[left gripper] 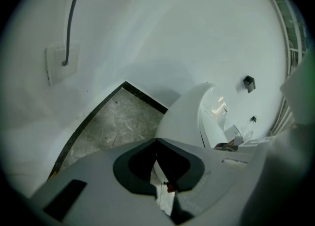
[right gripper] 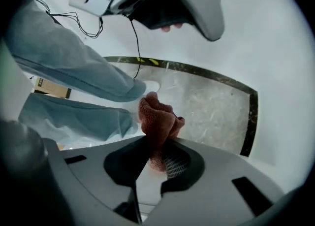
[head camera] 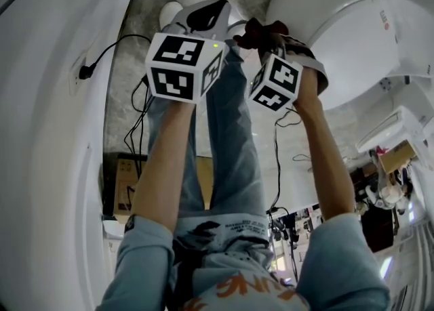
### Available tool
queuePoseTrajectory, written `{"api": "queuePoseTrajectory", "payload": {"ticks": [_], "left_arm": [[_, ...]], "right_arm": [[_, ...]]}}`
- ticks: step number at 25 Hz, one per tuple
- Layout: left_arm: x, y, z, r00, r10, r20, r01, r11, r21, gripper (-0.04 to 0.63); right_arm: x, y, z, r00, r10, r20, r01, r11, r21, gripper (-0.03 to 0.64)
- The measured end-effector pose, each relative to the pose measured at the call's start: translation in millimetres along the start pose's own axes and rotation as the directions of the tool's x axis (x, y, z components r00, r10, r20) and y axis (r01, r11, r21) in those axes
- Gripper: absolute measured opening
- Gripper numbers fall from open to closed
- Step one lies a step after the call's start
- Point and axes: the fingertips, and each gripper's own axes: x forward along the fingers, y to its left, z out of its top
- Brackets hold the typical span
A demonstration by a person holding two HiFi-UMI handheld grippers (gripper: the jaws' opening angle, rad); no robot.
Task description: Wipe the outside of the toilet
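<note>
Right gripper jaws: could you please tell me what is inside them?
The right gripper is shut on a reddish cloth, which bunches out beyond the jaws. The clamped end of the cloth is covered by them.

The cloth (right gripper: 157, 116) sits in the right claw (right gripper: 156, 160), with the toilet (head camera: 352, 38) to its right.

Seemingly a bathroom, white toilet (head camera: 352, 32), speckled stone floor (left gripper: 113, 126)
</note>
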Motion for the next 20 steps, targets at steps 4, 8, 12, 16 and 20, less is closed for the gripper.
{"api": "queuePoseTrajectory", "payload": {"ticks": [4,8,12,16,20], "left_arm": [[5,2,3,1.000,0.002,-0.002,-0.002,1.000,-0.007,-0.006],[11,3,4,1.000,0.006,-0.007,-0.006,1.000,-0.023,-0.006],[17,6,7,1.000,0.009,-0.013,-0.010,0.999,-0.032,-0.006],[26,10,12,1.000,0.009,-0.012,-0.009,0.999,-0.043,-0.006],[32,13,13,1.000,0.007,-0.019,-0.008,0.998,-0.062,-0.006]], "right_arm": [[-17,-53,6,0.991,-0.127,0.035,0.127,0.992,-0.009,0.071],[-26,-101,7,0.975,-0.219,0.048,0.218,0.976,0.015,0.072],[-19,-144,6,0.957,-0.289,0.022,0.289,0.957,-0.011,0.072],[6,-175,-8,0.958,-0.279,-0.064,0.276,0.959,-0.058,0.072],[26,-199,-17,0.955,-0.268,-0.127,0.256,0.961,-0.100,0.072]]}}
